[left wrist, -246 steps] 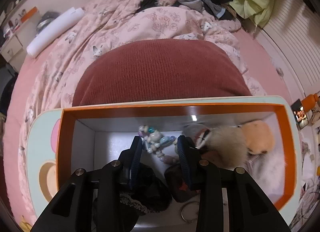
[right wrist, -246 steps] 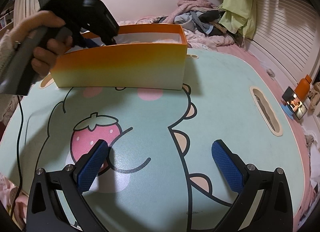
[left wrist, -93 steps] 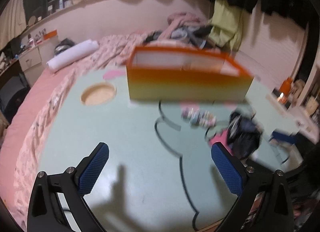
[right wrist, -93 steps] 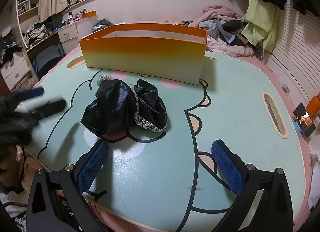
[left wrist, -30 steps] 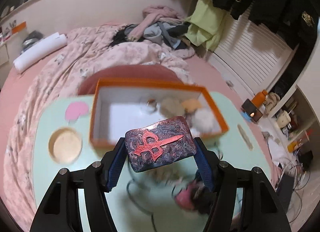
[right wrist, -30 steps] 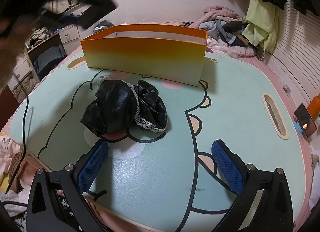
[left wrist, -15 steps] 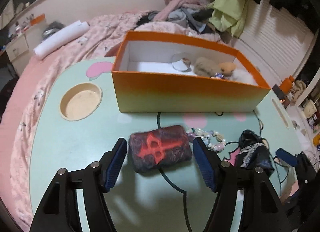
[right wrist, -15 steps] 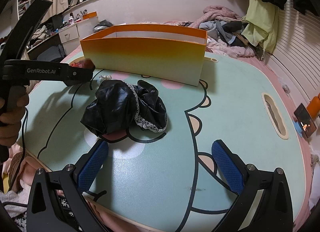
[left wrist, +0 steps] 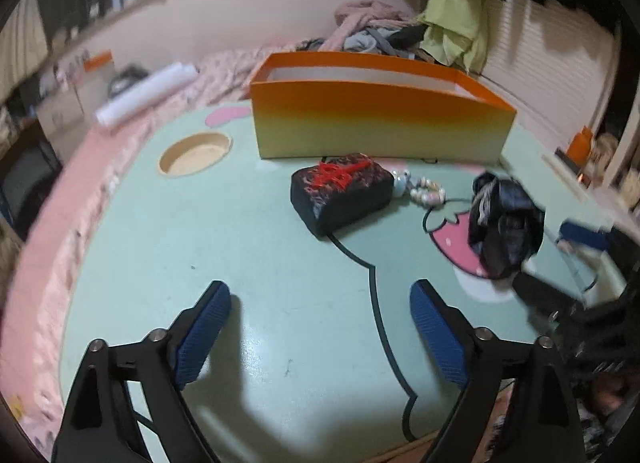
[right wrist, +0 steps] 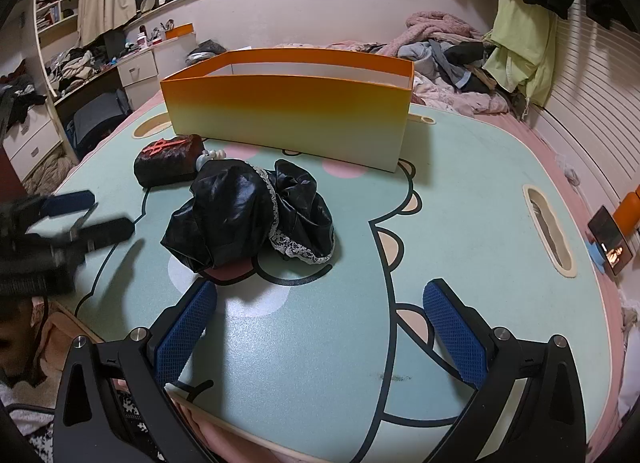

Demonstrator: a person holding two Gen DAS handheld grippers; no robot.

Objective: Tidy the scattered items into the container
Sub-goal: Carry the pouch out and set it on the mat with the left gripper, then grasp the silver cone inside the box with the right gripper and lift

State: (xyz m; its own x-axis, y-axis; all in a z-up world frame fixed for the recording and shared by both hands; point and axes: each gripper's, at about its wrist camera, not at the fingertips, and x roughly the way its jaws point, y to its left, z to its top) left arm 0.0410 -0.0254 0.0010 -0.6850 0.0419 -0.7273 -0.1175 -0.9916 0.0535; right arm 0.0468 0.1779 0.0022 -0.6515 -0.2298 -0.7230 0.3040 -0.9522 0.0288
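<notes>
The orange-and-yellow box point(left wrist: 380, 123) stands on the far side of the mint-green table; it also shows in the right wrist view point(right wrist: 288, 115). A dark pouch with a red mark point(left wrist: 340, 193) lies in front of it, free of any gripper; the right wrist view shows it too point(right wrist: 168, 161). A bead bracelet point(left wrist: 424, 191) lies beside the pouch. A black lace-trimmed cloth point(left wrist: 504, 231) point(right wrist: 248, 215) lies to the right. My left gripper point(left wrist: 320, 327) is open and empty, well back from the pouch. My right gripper point(right wrist: 320, 327) is open and empty near the table's front edge.
The table point(right wrist: 460, 223) has a round cup recess point(left wrist: 196, 153) at the left and a slot point(right wrist: 548, 227) at the right. A bed with pink bedding and piled clothes point(right wrist: 448, 47) lies behind. A phone point(right wrist: 610, 239) sits off the right edge.
My left gripper let go of the pouch, opened wide and pulled back toward the near edge. The pouch now rests on the table. The right gripper has not moved.
</notes>
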